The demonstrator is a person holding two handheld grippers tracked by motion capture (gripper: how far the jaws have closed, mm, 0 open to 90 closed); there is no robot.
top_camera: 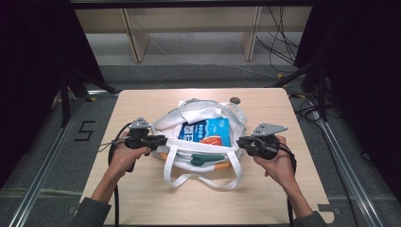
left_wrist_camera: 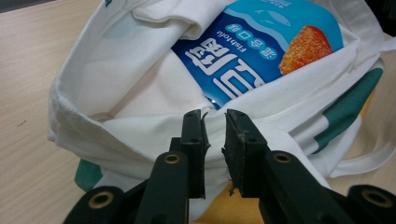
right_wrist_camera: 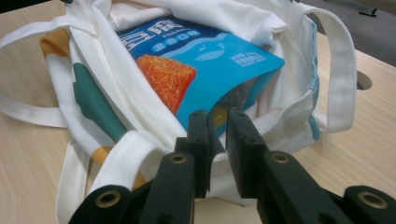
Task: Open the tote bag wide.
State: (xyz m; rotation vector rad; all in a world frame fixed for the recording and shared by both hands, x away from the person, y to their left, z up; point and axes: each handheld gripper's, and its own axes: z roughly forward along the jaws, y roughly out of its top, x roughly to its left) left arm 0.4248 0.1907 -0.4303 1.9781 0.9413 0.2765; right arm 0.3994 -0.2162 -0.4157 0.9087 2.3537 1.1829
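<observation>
A white tote bag [top_camera: 189, 158] with green and orange print lies open in the middle of the wooden table [top_camera: 142, 203]. A blue snack packet [top_camera: 208, 130] with an orange food picture sticks out of its mouth. My left gripper [top_camera: 163, 140] is at the bag's left rim. In the left gripper view its jaws [left_wrist_camera: 215, 119] stand close together with the white rim of the bag [left_wrist_camera: 140, 74] between them, just under the packet [left_wrist_camera: 261, 51]. My right gripper [top_camera: 239, 142] is at the bag's right rim. Its jaws [right_wrist_camera: 217, 119] are narrowly pinched on the bag [right_wrist_camera: 140, 112] under the packet [right_wrist_camera: 210, 60].
The bag's white handles [top_camera: 198, 178] trail toward the table's near edge. A round cable hole [top_camera: 235, 100] sits at the far side of the table. Beyond the table are wooden shelf legs [top_camera: 135, 42] and loose cables [top_camera: 279, 42] on the floor.
</observation>
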